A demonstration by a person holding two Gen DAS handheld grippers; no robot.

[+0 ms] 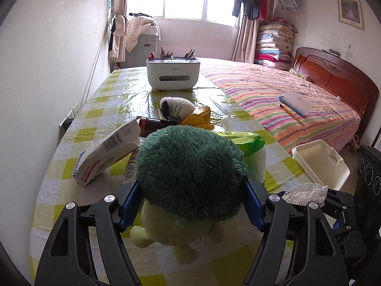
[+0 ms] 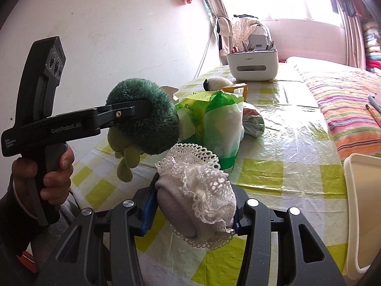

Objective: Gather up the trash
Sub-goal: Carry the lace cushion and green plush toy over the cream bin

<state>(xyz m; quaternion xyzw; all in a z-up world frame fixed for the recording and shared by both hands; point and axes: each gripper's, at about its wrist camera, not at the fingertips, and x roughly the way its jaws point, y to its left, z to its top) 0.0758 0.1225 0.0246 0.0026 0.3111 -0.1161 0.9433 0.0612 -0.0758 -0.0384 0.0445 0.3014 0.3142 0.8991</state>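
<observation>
My left gripper (image 1: 191, 190) is shut on a plush toy (image 1: 190, 166) with a dark green fuzzy head and a pale green body, held just above the checked tablecloth (image 1: 71, 202). The right wrist view shows the same plush toy (image 2: 145, 116) clamped from the side, lifted clear of the cloth, a person's hand (image 2: 54, 164) on the handle. My right gripper (image 2: 193, 212) is shut on a grey sock with a white lace cuff (image 2: 197, 190). Trash lies beyond: a white medicine box (image 1: 107, 152), a yellow wrapper (image 1: 200, 116), a green and white plastic bag (image 2: 214, 119), and a crumpled foil packet (image 2: 253, 119).
A white tissue box holding pens (image 1: 172, 74) stands at the table's far end. A small black-and-white plush (image 1: 176, 107) and a brown bottle (image 1: 152, 125) lie mid-table. An open cream lidded box (image 1: 321, 164) sits at the right edge. A striped bed (image 1: 285, 95) runs alongside.
</observation>
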